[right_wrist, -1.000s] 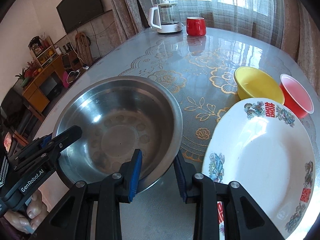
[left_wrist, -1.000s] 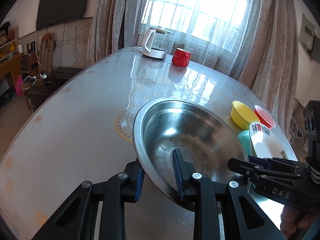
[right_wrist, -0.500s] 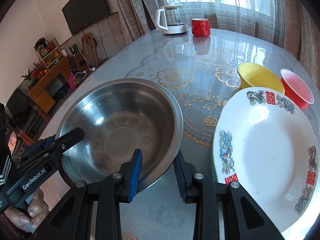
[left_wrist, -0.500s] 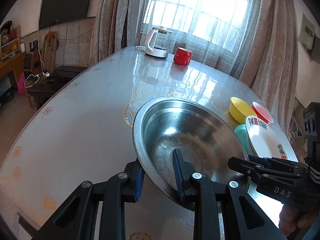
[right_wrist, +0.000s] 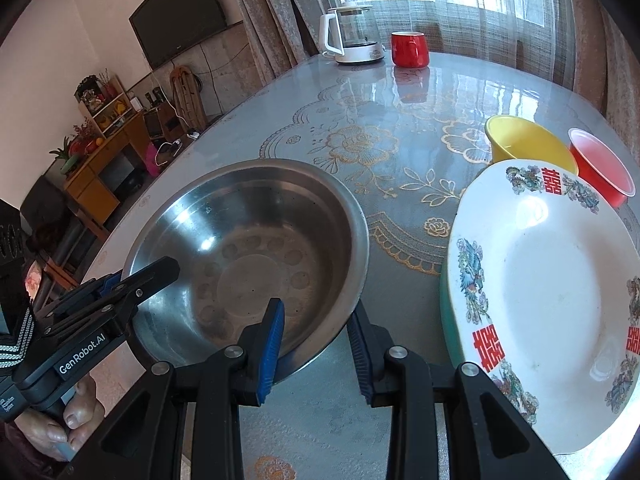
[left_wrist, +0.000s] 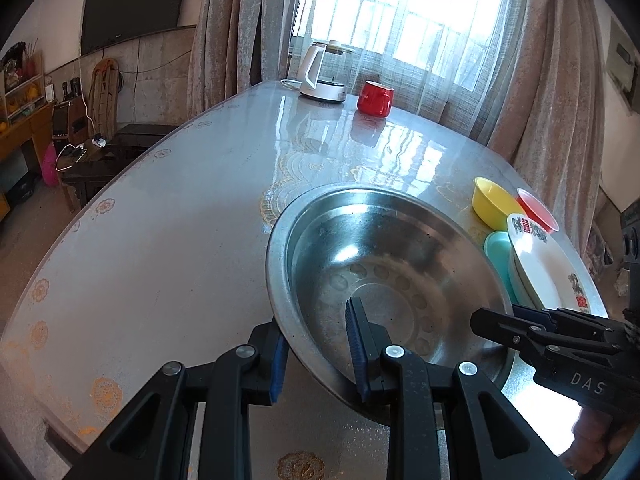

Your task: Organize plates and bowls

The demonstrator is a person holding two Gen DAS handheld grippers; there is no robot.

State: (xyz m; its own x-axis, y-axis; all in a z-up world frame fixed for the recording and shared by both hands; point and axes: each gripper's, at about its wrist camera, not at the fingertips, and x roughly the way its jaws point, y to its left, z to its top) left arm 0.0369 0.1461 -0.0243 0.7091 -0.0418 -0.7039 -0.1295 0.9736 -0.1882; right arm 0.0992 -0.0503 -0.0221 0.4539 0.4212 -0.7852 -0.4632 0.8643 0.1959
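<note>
On a glossy, floral-patterned dining table (right_wrist: 400, 152) beside a curtained window, two hand-held grippers straddle opposite parts of the rim of a large stainless steel bowl (right_wrist: 248, 256). Seen from the left wrist camera, the left gripper (left_wrist: 316, 350) has one blue-padded finger outside the bowl's wall and the other inside the basin, the rim passing between them; the pads appear set against the metal, though firm contact cannot be confirmed. From the right wrist camera, the right gripper (right_wrist: 316, 342) stands the same way at the bowl's near edge, one finger inside and one outside, its jaws drawn in around the rim, and whether they pinch the metal cannot be told. The bowl sits near the table's front edge, tilted slightly in the left view. Just beside it on the right lies a white plate (right_wrist: 540, 300) with red characters and bird motifs, resting on a teal dish (left_wrist: 498, 246) whose edge shows beneath. Beyond the plate stand a yellow bowl (right_wrist: 524, 144) and a red cup (right_wrist: 600, 164), close together. At the far end of the table, a white kettle (right_wrist: 354, 38) and a red mug (right_wrist: 408, 48) sit by the window.
</note>
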